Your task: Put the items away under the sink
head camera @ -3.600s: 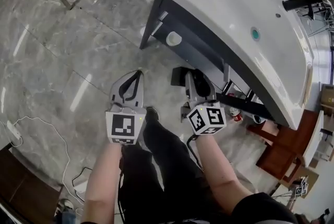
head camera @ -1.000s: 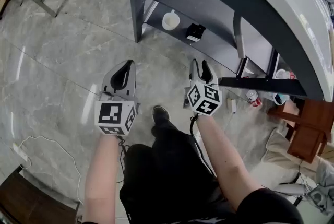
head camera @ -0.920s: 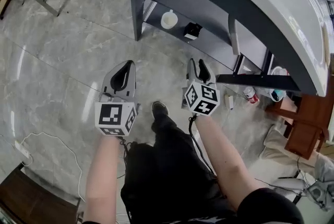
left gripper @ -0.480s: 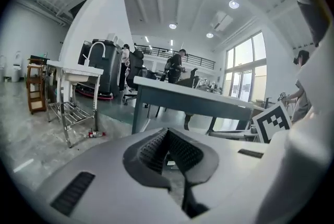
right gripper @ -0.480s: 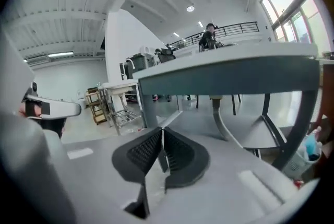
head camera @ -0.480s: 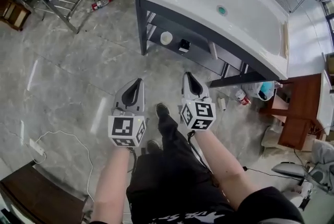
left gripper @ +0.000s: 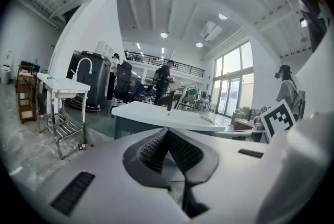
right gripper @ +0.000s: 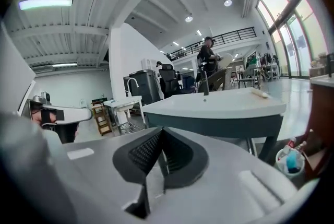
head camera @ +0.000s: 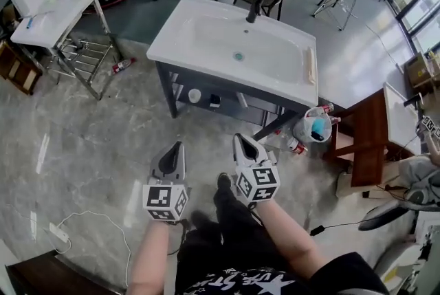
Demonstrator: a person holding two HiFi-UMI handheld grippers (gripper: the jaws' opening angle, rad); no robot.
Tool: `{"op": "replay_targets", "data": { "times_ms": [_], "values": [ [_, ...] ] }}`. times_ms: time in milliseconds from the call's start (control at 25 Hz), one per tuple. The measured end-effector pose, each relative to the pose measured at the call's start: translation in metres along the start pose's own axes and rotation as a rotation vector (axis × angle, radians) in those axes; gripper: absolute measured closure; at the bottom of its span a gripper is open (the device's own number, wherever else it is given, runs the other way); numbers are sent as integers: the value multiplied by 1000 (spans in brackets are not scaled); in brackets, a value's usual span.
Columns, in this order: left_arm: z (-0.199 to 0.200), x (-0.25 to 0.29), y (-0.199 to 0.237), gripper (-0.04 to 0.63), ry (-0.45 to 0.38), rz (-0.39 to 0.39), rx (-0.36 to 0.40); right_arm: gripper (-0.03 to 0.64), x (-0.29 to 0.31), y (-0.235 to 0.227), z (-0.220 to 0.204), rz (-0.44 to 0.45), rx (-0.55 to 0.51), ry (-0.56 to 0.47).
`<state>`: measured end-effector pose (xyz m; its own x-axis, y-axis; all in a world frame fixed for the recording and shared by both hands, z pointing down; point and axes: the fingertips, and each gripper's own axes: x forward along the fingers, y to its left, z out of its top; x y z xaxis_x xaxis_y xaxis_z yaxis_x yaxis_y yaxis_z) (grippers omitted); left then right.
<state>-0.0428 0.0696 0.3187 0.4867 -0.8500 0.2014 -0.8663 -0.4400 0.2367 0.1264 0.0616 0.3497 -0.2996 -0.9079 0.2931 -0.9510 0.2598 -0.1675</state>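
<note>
Already stowed: white cup [head camera: 194, 95] and small black box [head camera: 214, 100] sit side by side, just apart, on the open shelf [head camera: 232, 111] under the sink [head camera: 177, 39]. Both are ahead of the fingertips and well apart from them.
Left gripper [head camera: 180, 146]: held out over the floor, pointing toward the sink. Fingers [left gripper: 150, 149] pressed together at the tips, nothing between them.
Right gripper [head camera: 238, 138]: beside the left one, same heading. Jaws have just been closing, and the pads [right gripper: 142, 151] now meet with nothing pinched.
Contact: neither gripper touches anything.
Faucet [head camera: 253, 9]: black, at the sink's far rim, beyond the fingertips.
Pail [head camera: 311, 129]: white with something blue inside, on the floor ahead and right of the right fingertips, near the sink's right end.
Can [head camera: 294, 145]: red and white, on the floor just beside the pail, on the side nearer the right fingers.
Bottle [head camera: 122, 66]: red label, lying on the floor far ahead-left of the left fingers, next to a second small sink stand [head camera: 51, 8].
Wooden table [head camera: 364, 139]: right of the pail, well apart from both grippers.
Cable [head camera: 75, 218]: white, loose on the floor, left of the left gripper and back toward the person.
</note>
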Motion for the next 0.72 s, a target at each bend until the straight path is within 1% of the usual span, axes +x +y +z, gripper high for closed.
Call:
{"op": "replay_targets", "data": {
  "times_ms": [80, 200, 320, 440, 520, 600, 720],
  "values": [
    [11, 0, -20, 589, 5, -26, 20, 614, -19, -26, 20, -50, 5, -19],
    [24, 5, -46, 589, 14, -67, 49, 614, -44, -73, 48, -148, 50, -67],
    [36, 22, -71, 589, 2, -107, 70, 614, -48, -124, 70, -222, 62, -104],
    [43, 53, -94, 589, -2, -131, 97, 614, -32, -163, 86, -217, 11, -90],
    [46, 82, -105, 589, 2, -127, 103, 614, -13, -186, 94, -203, -17, -60],
    [48, 116, -114, 589, 14, -110, 93, 612, 5, -215, 103, -202, -20, -33],
    [58, 167, -136, 589, 24, -103, 85, 612, 28, -270, 119, -218, 1, -3]
  ]
}}
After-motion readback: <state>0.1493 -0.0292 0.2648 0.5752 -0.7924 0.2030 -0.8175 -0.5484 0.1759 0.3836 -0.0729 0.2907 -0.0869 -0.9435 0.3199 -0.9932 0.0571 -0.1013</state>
